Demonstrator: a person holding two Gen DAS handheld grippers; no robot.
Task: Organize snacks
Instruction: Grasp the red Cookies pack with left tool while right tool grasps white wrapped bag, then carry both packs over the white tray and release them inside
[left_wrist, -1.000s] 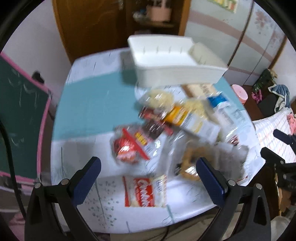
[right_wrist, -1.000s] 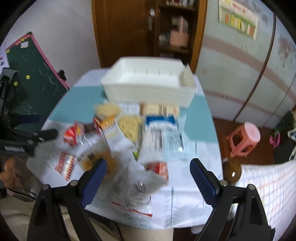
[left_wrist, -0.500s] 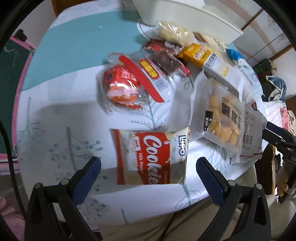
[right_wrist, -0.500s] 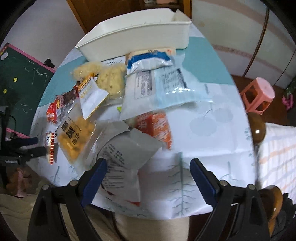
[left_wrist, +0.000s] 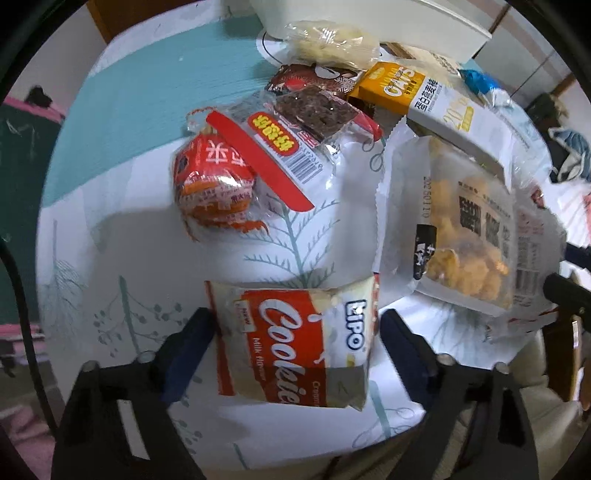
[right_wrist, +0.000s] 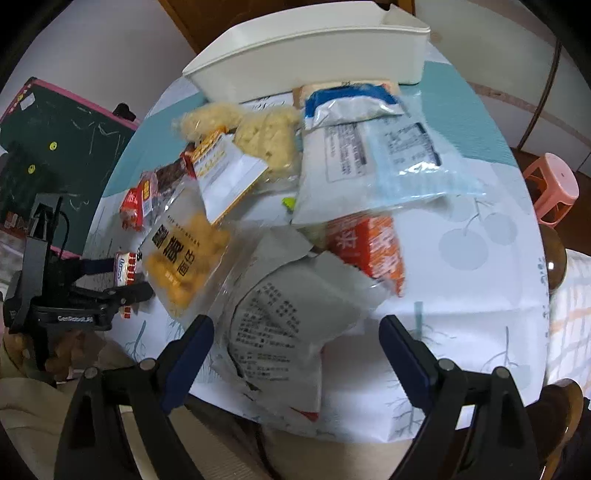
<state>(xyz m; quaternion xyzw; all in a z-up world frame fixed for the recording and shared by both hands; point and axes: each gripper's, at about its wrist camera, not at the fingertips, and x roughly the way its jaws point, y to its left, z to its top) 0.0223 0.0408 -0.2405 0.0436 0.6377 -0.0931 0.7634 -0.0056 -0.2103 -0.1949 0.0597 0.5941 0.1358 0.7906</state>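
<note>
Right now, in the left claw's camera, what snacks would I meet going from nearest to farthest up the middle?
Lipo cookie pack between the open left claw → red round snack → dark brownie bar → pale puffed snack bag → white bin.

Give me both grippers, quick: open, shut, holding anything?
Left gripper: open, fingers either side of the cookie pack, not clamped on it.
Right gripper: open, holding nothing, over a grey packet.

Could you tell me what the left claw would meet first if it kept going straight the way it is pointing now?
Most likely the Lipo cookie packet: it lies between the left claw's open fingers, on the tablecloth. How much gap remains is unclear.
</note>
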